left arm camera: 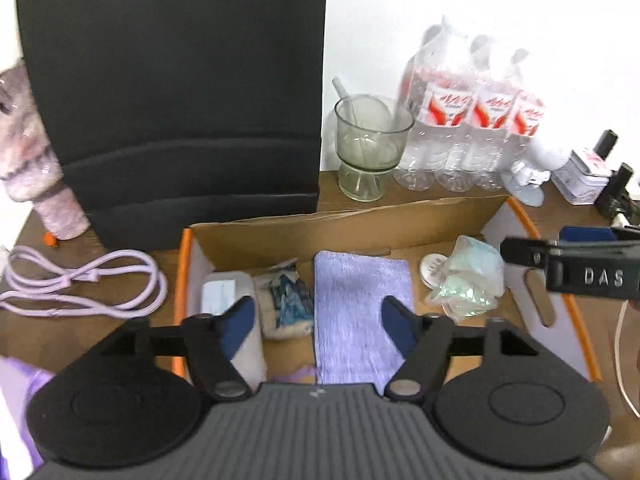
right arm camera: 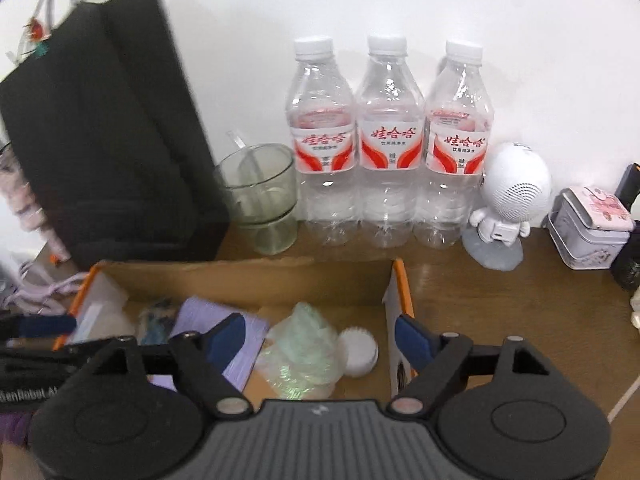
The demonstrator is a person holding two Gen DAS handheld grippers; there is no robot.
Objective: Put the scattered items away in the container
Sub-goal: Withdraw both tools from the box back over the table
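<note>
Readable text: "DAS" on the right gripper (left arm camera: 520,254) body as seen in the left view; part of a word, "...enRobot", on the left gripper (right arm camera: 44,326) body at the left edge of the right view. Three water bottles (right arm camera: 386,140) carry red-and-white labels with Chinese characters; white caps.

Cardboard box (left arm camera: 352,228) with orange rims sits on the brown table (right arm camera: 500,308). Inside, left to right: white packet (left arm camera: 224,292), blue-patterned pouch (left arm camera: 286,300), purple cloth (left arm camera: 356,312), clear plastic bag (left arm camera: 470,276), white round brush (right arm camera: 360,350).

Glass cup (right arm camera: 262,196) left of the bottles holds one clear stick. Black bag (left arm camera: 172,92) stands behind the box.

Purple cable (left arm camera: 84,284) lies coiled on the table left of the box, outside it.

Both grippers hover over the box, fingers spread, gripping nothing.
</note>
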